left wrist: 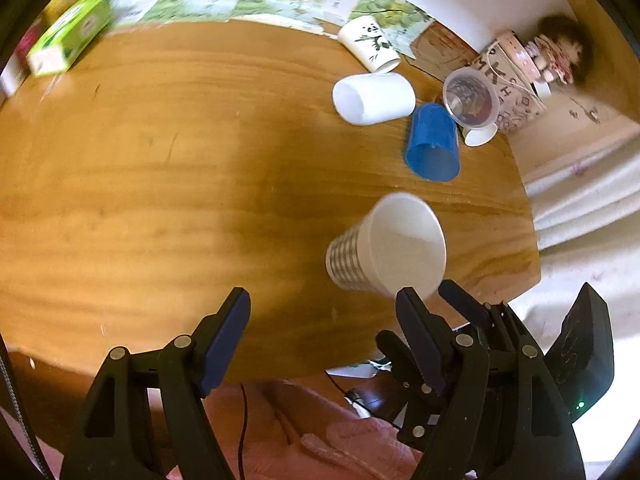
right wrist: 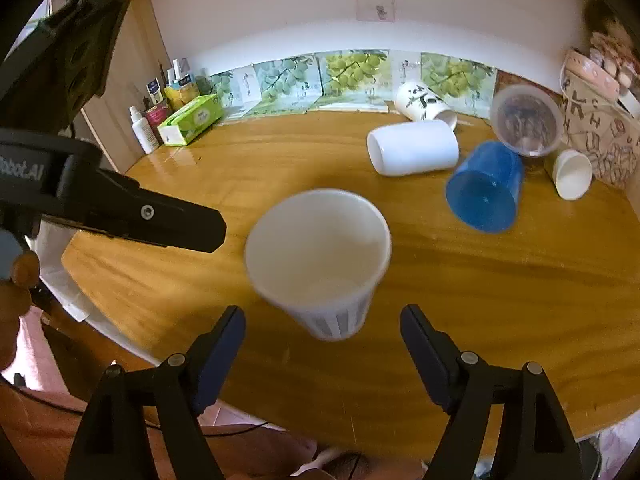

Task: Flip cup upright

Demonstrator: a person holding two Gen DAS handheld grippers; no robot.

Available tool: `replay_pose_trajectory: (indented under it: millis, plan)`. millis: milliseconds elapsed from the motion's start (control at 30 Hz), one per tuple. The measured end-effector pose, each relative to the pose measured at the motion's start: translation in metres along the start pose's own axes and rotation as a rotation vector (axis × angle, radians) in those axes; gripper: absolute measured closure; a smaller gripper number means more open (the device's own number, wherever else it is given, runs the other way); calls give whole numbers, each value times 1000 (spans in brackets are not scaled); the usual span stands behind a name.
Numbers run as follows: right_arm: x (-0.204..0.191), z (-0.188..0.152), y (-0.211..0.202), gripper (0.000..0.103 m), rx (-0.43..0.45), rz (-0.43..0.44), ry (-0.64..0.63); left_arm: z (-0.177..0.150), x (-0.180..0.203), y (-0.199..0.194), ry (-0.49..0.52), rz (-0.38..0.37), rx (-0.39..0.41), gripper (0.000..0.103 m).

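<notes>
A white paper cup with a grey checked band [right wrist: 320,260] stands upright on the wooden table, mouth up, slightly blurred. It also shows in the left wrist view [left wrist: 388,246]. My right gripper [right wrist: 322,328] is open, its fingers on either side of the cup's base and apart from it. My left gripper [left wrist: 322,308] is open and empty, over the table's near edge, left of the cup. The right gripper's fingers [left wrist: 456,300] show beside it there.
A blue cup [right wrist: 484,186], a white cup [right wrist: 414,148], a panda mug [right wrist: 424,104], a clear plastic cup [right wrist: 526,120] and a small white cup [right wrist: 572,174] lie on their sides at the back right. A green tissue box [right wrist: 192,120] and bottles stand at back left.
</notes>
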State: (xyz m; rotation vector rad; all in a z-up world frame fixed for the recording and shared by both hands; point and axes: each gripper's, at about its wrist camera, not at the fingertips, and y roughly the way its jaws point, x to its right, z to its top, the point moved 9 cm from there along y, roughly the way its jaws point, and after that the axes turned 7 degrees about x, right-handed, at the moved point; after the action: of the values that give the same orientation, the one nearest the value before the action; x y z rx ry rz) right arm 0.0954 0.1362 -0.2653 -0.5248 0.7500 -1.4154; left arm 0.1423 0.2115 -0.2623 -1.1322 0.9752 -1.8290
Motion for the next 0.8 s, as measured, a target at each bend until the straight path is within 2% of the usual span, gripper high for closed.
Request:
replay_pose_trajectory:
  millis: [133,300,467,600,800]
  plan:
    - [4,-19,-15,21,-35,1,16,-28,-4,-8,-33,47,21,24]
    - [13,-50,-28,21,-130,-2,60,-62,-11,-19,-58,118,42,24]
    - [15,-65,-48,20,-179,10,100,-86,-15,-32,-88,179,80,24]
    - [13,-56,-74,17,-157,0,91,-92,-9,-46,-62,217,127,24]
    - [5,-20,-125,11,-44,34,74,-80,22,-67,44,249,215,24]
